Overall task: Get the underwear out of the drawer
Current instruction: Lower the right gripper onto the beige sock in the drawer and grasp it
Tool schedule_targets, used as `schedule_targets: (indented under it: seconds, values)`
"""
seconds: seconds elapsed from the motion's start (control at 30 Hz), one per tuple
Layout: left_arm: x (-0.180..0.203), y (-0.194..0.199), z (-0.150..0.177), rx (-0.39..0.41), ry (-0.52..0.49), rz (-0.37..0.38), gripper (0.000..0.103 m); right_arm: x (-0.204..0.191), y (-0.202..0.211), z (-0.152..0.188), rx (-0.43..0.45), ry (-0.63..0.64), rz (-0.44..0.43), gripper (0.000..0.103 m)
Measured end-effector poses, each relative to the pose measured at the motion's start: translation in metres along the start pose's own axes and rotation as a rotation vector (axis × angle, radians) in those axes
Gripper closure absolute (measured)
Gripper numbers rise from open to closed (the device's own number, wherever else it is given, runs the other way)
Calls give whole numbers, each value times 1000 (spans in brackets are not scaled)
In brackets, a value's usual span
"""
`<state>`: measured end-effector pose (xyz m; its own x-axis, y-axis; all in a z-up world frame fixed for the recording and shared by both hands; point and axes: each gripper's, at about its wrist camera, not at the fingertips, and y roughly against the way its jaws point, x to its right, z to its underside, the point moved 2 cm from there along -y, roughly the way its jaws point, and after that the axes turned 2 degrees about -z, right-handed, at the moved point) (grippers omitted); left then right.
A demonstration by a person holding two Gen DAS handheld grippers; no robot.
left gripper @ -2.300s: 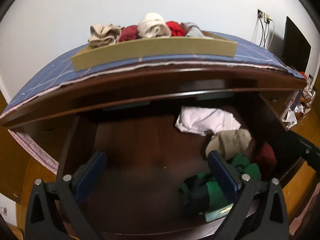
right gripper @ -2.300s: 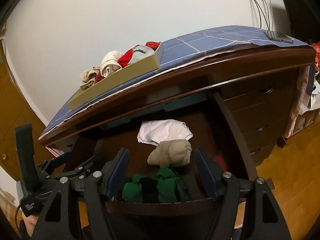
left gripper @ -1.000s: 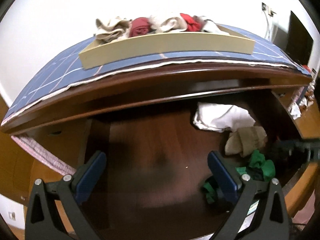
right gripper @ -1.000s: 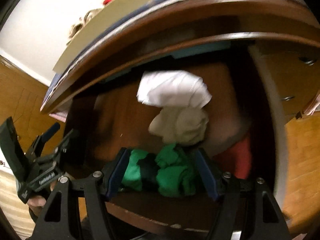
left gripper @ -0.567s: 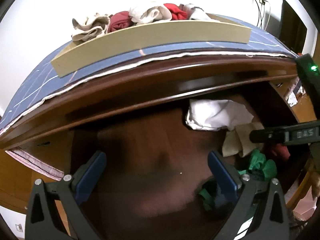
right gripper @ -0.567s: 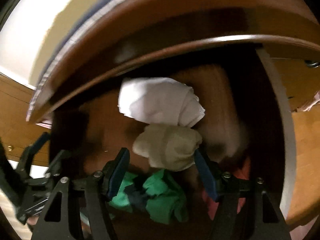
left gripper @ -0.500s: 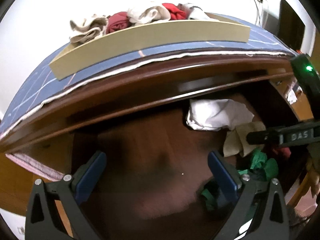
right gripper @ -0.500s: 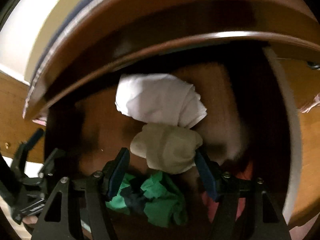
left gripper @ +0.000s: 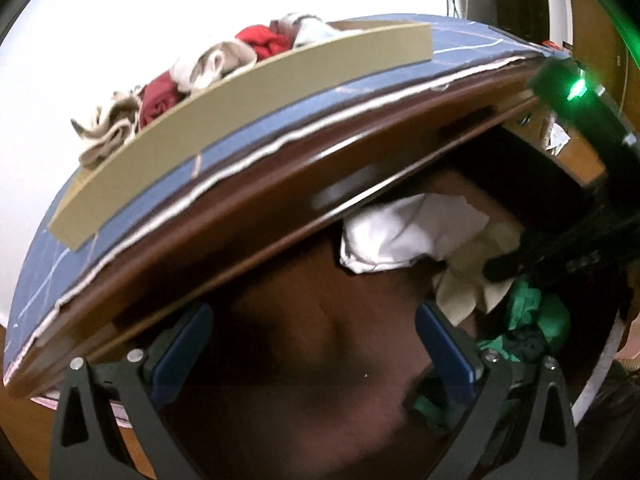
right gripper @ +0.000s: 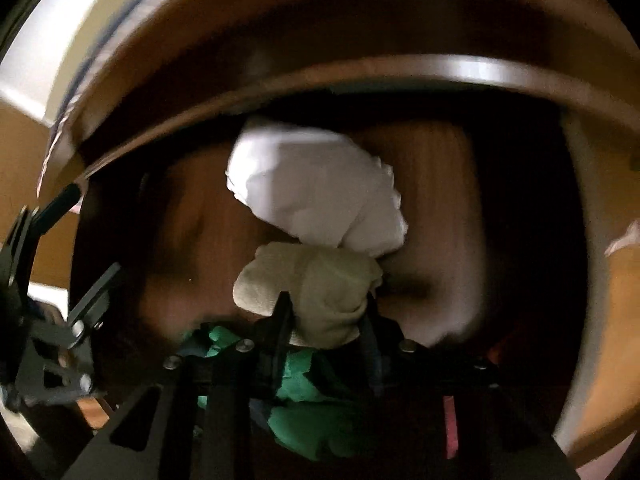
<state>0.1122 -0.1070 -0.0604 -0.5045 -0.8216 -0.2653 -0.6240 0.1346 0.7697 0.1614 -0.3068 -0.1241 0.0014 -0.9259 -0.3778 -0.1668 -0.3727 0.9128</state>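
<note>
underwear [right gripper: 320,292] in the drawer [right gripper: 440,208], just before a cloth bundle [right gripper: 316,196], behind crumpled garments [right gripper: 316,412]

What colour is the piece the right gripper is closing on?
Beige, between the closing right gripper jaws; clearest in the right wrist view.

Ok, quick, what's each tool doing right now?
Left tool: open, empty, over bare drawer floor.
Right tool: jaws closing on the crumpled beige cloth underwear, pads already pressing it.
</note>
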Motion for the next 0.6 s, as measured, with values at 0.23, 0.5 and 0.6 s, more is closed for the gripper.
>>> schedule_targets:
  seconds: [0.23, 0.5, 0.6]
  values:
    - [-12, 4, 3, -11, 63, 33, 1, -18, 8, -20, 35, 132, 70, 63]
    - [-18, 13, 7, 0, 74, 28, 1, -39, -13, -38, 21, 374, 170, 60]
    - [-20, 14, 10, -5, 70, 26, 1, -42, -24, -44, -10, 378, 138, 59]
